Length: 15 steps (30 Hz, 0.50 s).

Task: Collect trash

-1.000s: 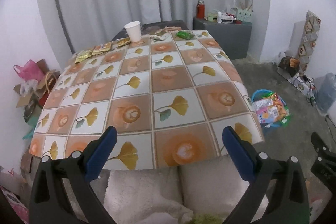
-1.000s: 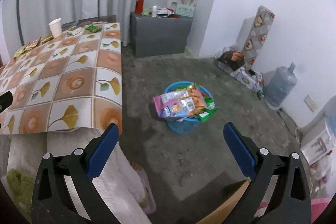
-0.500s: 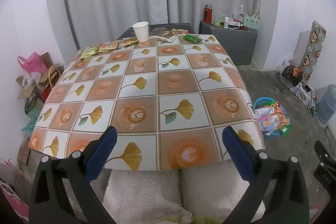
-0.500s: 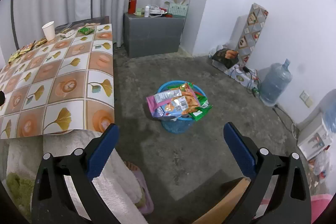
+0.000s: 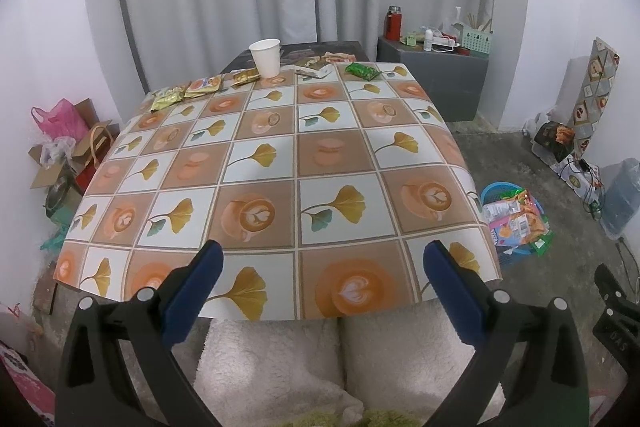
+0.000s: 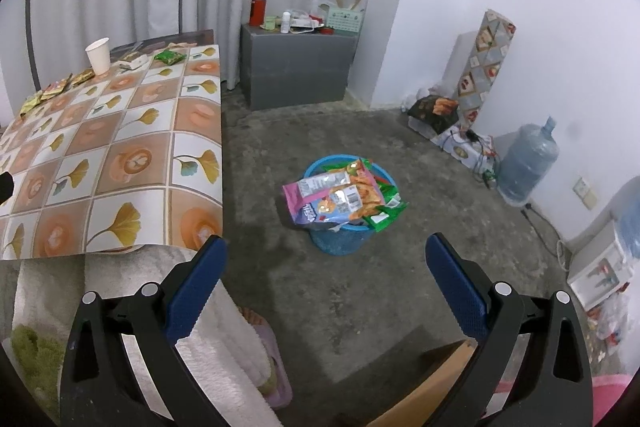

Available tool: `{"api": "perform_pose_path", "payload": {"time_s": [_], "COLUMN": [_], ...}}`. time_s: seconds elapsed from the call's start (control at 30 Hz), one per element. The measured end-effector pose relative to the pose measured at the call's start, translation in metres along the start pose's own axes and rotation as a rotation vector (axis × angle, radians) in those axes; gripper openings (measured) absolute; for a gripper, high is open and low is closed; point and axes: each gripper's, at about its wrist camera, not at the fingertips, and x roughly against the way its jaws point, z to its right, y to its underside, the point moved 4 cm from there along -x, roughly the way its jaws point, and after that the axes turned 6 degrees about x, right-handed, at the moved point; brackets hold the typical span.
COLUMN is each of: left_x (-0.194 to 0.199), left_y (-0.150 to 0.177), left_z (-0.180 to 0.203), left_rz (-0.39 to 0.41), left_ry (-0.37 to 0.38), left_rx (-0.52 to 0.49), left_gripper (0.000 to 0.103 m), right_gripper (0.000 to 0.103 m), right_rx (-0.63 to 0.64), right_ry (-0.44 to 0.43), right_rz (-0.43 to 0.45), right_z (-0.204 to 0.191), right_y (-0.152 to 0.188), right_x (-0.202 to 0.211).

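Along the far edge of the table [image 5: 296, 163] lie several snack wrappers: gold and orange ones [image 5: 188, 93] at the left, a green one [image 5: 362, 71] at the right, with a white paper cup [image 5: 265, 58] between them. A blue basket [image 6: 340, 203] on the floor overflows with wrappers. My left gripper [image 5: 322, 267] is open over the table's near edge, holding nothing. My right gripper [image 6: 326, 263] is open above the floor, short of the basket and empty. In the right wrist view the paper cup [image 6: 98, 55] and the green wrapper [image 6: 170, 57] also show.
A grey cabinet [image 6: 296, 67] with bottles stands against the back wall. A water jug [image 6: 528, 163] and boxes [image 6: 436, 111] line the right wall. Bags and cartons [image 5: 60, 151] sit left of the table. A white fleecy cover [image 5: 276, 367] lies below the grippers.
Both views have pulled back and risen slightly, so the table and the basket appear a little farther off. Both grippers have stayed open and empty.
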Motion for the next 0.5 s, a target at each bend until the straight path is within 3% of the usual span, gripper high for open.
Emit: {"api": "perform_pose_path", "payload": {"time_s": [0.5], "left_x": [0.002], "left_y": [0.0], "left_z": [-0.016], "left_rz": [0.009], "left_ry": [-0.028], "left_rx": [0.03], "left_gripper": [0.098], "right_gripper": [0.096], "right_rx": [0.01], "right_ry": [-0.053], "right_rz": [0.021], "right_z": [-0.014], "right_y": [-0.009], "right_x": [0.009]}}
